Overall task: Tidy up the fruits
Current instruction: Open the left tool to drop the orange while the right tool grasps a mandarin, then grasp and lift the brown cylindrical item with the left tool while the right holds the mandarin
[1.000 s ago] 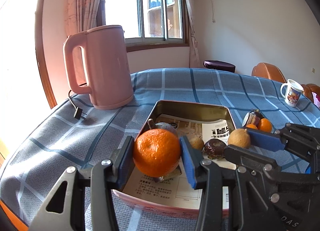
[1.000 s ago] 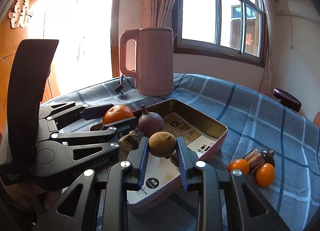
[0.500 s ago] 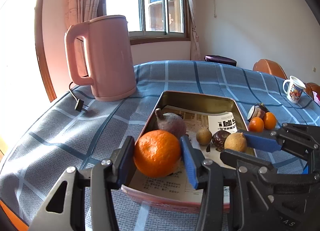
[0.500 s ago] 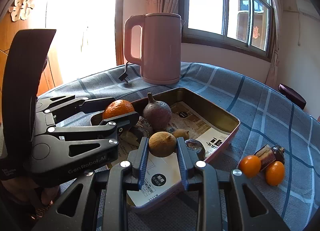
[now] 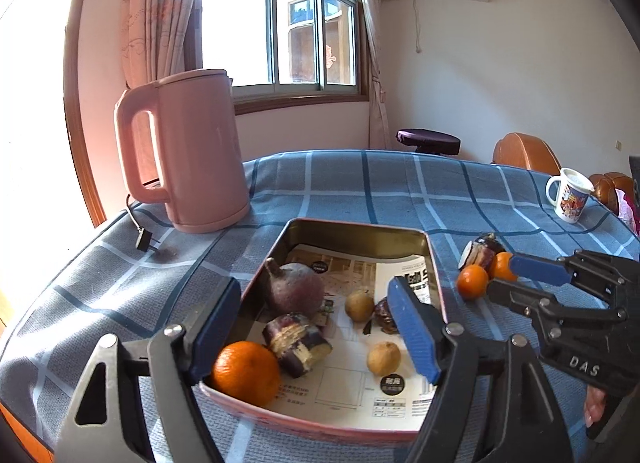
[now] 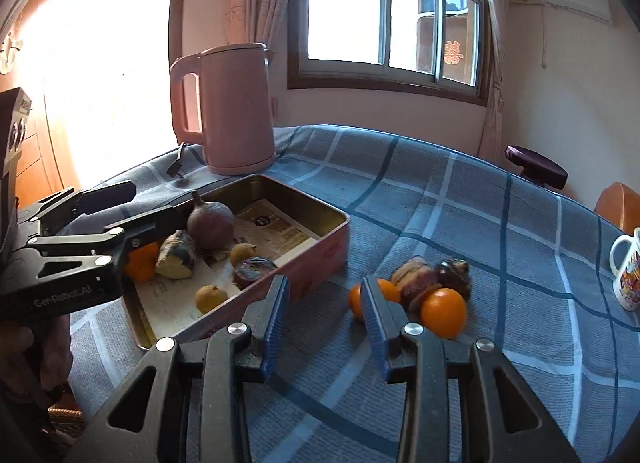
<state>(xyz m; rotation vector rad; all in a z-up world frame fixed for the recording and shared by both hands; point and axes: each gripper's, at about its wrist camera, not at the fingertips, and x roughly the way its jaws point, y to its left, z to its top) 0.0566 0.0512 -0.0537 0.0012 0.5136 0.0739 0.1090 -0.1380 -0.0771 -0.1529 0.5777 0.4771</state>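
A pink metal tin point(image 5: 356, 229) point(image 6: 320, 259) lined with printed paper holds an orange point(image 5: 245, 373), a purple root point(image 5: 294, 289), a cut sweet potato piece point(image 5: 296, 343), two small yellow-brown fruits point(image 5: 383, 357) and a dark passion fruit point(image 6: 253, 269). My left gripper point(image 5: 316, 335) is open over the tin's near end, above the orange. My right gripper point(image 6: 324, 315) is open above the cloth, right of the tin. Two small oranges point(image 6: 444, 311) and brown pieces point(image 6: 452, 273) lie on the cloth just beyond it.
A pink kettle point(image 5: 188, 151) with its plug point(image 5: 142, 239) stands behind the tin at the left. A printed mug point(image 5: 568, 199) sits at the far right. The blue checked tablecloth point(image 6: 460, 199) covers the table. Chairs and a stool stand beyond the far edge.
My left gripper opened and dropped the orange into the tin. My right gripper released its yellow-brown fruit into the tin and swung right toward the small oranges.
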